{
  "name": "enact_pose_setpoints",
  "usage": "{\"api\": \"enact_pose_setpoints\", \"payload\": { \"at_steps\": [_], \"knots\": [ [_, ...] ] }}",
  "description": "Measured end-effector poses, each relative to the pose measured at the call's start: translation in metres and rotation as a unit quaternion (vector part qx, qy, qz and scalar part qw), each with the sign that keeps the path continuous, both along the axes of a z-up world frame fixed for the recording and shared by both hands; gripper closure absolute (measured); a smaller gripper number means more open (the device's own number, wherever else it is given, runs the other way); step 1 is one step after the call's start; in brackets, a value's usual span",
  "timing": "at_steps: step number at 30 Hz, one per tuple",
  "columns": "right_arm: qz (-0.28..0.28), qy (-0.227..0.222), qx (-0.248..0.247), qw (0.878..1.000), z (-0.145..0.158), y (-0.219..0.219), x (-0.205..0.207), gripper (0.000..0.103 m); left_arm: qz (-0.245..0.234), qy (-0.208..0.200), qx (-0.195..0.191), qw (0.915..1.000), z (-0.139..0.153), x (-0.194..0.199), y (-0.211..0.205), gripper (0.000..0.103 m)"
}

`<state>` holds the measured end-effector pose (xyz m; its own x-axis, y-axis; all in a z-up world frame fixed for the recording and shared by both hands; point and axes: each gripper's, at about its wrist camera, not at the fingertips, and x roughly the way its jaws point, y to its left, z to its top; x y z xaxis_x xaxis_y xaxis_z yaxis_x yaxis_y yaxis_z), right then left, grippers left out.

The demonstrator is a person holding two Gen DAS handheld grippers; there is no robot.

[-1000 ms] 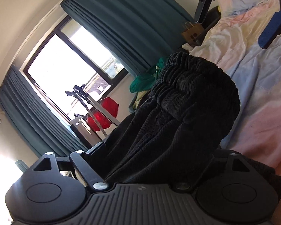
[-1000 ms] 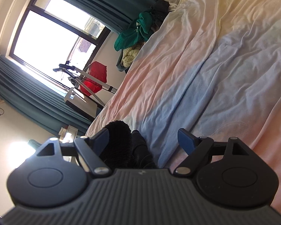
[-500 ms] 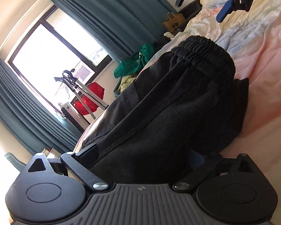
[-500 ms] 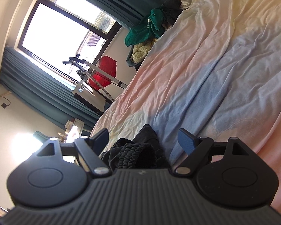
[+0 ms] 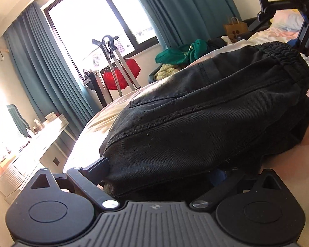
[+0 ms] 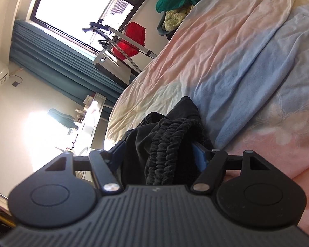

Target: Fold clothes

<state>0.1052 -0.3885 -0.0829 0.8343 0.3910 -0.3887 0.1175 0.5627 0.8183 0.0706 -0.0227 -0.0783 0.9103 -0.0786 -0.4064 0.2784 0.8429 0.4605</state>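
Black trousers (image 5: 206, 113) with an elastic waistband (image 5: 284, 51) lie folded on the pastel bed sheet (image 6: 237, 51). My left gripper (image 5: 158, 170) is open wide at the near folded edge. The cloth lies between its fingers and covers the right one. At the far end, one of my right gripper's fingers (image 5: 308, 39) stands over the waistband. In the right wrist view my right gripper (image 6: 160, 152) is closing its jaws. The bunched waistband (image 6: 166, 144) fills the gap and touches both pads.
A heap of green and yellow clothes (image 5: 181, 51) lies past the bed's far edge, with a paper bag (image 5: 234, 28) behind it. A stand with a red cover (image 5: 119, 74) is by the window. A white desk (image 5: 41, 135) runs along the left wall.
The trousers went from hanging bunched in front of my left gripper to lying flat on the bed. My left hand rolled level. My right gripper's fingers narrowed around the waistband.
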Motion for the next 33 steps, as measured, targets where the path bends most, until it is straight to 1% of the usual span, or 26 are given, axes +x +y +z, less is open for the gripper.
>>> {"api": "enact_pose_setpoints", "payload": {
  "at_steps": [1, 2, 3, 4, 6, 8, 10, 13, 16, 17, 19, 21, 24, 27, 30, 31, 33],
  "knots": [
    [0.0, -0.001, 0.002, 1.0, 0.0, 0.002, 0.007, 0.045, 0.004, 0.002, -0.007, 1.0, 0.002, 0.003, 0.001, 0.004],
    [-0.001, -0.004, 0.002, 1.0, 0.0, 0.004, 0.012, 0.058, 0.007, 0.003, -0.013, 0.9999, 0.003, 0.005, 0.002, 0.004],
    [-0.008, -0.011, -0.005, 1.0, 0.001, 0.007, 0.017, 0.076, 0.01, 0.004, -0.018, 0.9998, 0.004, 0.005, 0.002, 0.004],
    [-0.013, -0.017, -0.014, 1.0, 0.003, 0.011, 0.022, 0.08, 0.011, 0.004, -0.023, 0.9997, 0.005, 0.005, 0.002, 0.004],
    [-0.026, -0.018, -0.024, 0.999, 0.005, 0.02, 0.035, 0.083, 0.018, 0.01, -0.035, 0.9992, 0.005, 0.001, 0.001, 0.004],
    [-0.029, -0.024, -0.036, 0.999, 0.011, 0.027, 0.046, 0.086, 0.023, 0.012, -0.051, 0.9983, 0.012, 0.015, -0.003, 0.005],
    [-0.036, -0.049, -0.05, 0.997, 0.025, 0.029, 0.056, 0.088, 0.027, 0.012, -0.067, 0.9973, 0.019, 0.025, -0.005, 0.006],
    [-0.063, -0.097, -0.072, 0.991, 0.05, 0.019, 0.068, 0.089, 0.022, 0.002, -0.085, 0.9961, 0.025, 0.018, -0.009, 0.007],
    [-0.073, -0.108, -0.09, 0.987, 0.051, 0.007, 0.085, 0.089, 0.021, -0.008, -0.095, 0.9952, 0.028, 0.013, -0.014, 0.007],
    [-0.072, -0.096, -0.095, 0.988, 0.044, 0.004, 0.09, 0.089, 0.023, -0.011, -0.097, 0.995, 0.028, 0.014, -0.015, 0.007],
    [-0.064, -0.042, -0.097, 0.992, 0.012, -0.002, 0.103, 0.089, 0.032, -0.005, -0.099, 0.9946, 0.026, 0.019, -0.017, 0.007],
    [-0.051, 0.02, -0.084, 0.995, -0.024, -0.006, 0.114, 0.089, 0.04, 0.004, -0.108, 0.9933, 0.025, 0.024, -0.014, 0.007],
    [-0.029, 0.064, -0.054, 0.996, -0.06, -0.01, 0.122, 0.088, 0.054, 0.021, -0.134, 0.9893, 0.025, 0.027, -0.006, 0.007],
    [-0.038, 0.058, -0.025, 0.997, -0.062, -0.014, 0.115, 0.087, 0.074, 0.045, -0.165, 0.9825, 0.024, 0.034, 0.007, 0.007],
    [-0.047, 0.049, -0.003, 0.998, -0.059, -0.016, 0.105, 0.086, 0.097, 0.059, -0.182, 0.9767, 0.022, 0.045, 0.018, 0.01],
    [-0.053, 0.052, -0.004, 0.997, -0.056, -0.015, 0.1, 0.082, 0.105, 0.062, -0.187, 0.9747, 0.022, 0.048, 0.021, 0.011],
    [-0.066, 0.065, -0.013, 0.996, -0.048, -0.013, 0.089, 0.071, 0.113, 0.067, -0.203, 0.9705, 0.022, 0.049, 0.029, 0.011]
  ]
}}
